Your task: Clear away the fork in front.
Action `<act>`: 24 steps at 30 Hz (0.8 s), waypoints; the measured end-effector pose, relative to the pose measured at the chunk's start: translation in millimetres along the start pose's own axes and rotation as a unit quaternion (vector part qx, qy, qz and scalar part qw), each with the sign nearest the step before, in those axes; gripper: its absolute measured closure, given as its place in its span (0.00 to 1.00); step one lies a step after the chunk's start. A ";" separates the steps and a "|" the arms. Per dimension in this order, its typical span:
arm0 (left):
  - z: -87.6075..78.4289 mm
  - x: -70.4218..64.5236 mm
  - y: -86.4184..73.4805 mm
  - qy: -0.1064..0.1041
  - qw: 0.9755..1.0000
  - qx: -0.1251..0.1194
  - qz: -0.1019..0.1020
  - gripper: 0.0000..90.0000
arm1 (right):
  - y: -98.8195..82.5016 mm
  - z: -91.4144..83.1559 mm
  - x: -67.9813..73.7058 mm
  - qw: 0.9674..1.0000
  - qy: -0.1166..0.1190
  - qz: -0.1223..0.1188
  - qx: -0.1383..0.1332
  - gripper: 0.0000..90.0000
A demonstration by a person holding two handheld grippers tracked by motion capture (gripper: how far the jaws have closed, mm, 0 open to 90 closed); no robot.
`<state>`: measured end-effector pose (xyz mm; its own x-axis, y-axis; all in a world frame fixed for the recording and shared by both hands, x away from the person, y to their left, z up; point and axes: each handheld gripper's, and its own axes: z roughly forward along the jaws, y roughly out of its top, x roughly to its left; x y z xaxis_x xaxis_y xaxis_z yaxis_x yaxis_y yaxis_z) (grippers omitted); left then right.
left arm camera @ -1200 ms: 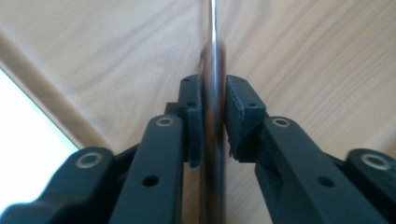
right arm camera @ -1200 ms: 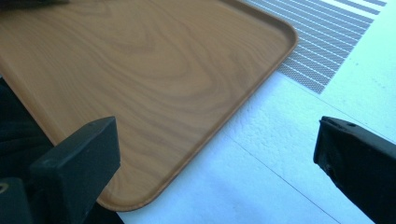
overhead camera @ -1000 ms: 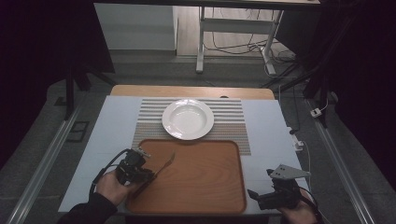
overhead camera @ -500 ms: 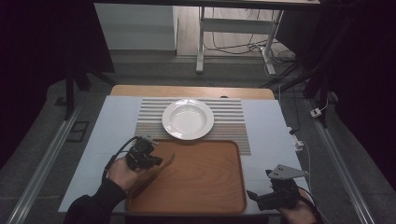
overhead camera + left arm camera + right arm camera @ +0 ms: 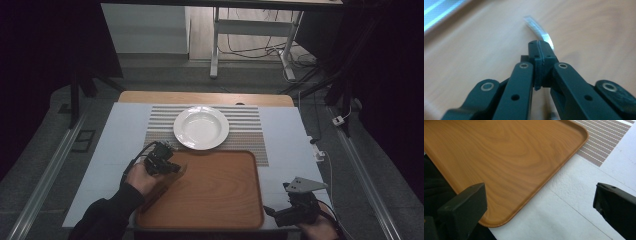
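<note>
wooden tray (image 5: 210,192) taken as landmark, lying on the near part of the table (image 5: 112,145), far edge overlapping a striped mat (image 5: 250,131).

white plate (image 5: 201,127) just beyond tray's far edge, on the mat, upright, nothing in it.

left hand-held gripper (image 5: 172,167) over tray's far-left corner, held in the left hand (image 5: 140,176), dark sleeve (image 5: 107,215) coming in along tray's left side. jaws pinched together on a thin silvery strip (image 5: 539,31); in the left gripper view the strip curves out past the jaw tips above the tray surface. probably cutlery or a flat metal piece, too blurred to tell which. whether the strip touches the tray can't be told. cable (image 5: 137,156) loops from that gripper over tray's left edge.

right hand-held gripper (image 5: 275,212) off tray's near-right corner, just beside the rim, over bare table. jaws spread wide, nothing between them. right gripper view looks across tray's rounded corner (image 5: 506,220) with white table surface between the jaw tips and a corner of the mat past tray's right edge. grey three-cornered plate (image 5: 302,185) on top of that gripper, to the right of the tray.

tray surface bare apart from the left gripper and strip above it.
</note>
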<state>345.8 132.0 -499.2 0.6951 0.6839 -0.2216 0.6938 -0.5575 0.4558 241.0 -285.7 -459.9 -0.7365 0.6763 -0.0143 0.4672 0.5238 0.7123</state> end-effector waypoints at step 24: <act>-1.5 -13.7 -26.8 0.008 0.998 0.065 0.009 0.99 | -0.1 0.0 0.5 1.000 -0.001 -0.002 0.002 0.00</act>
<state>317.4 138.3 -507.0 0.7056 0.6797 -0.2005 0.7004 -0.6260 0.3429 240.6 -285.4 -460.0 -0.7378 0.6747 -0.0191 0.4652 0.5288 0.7100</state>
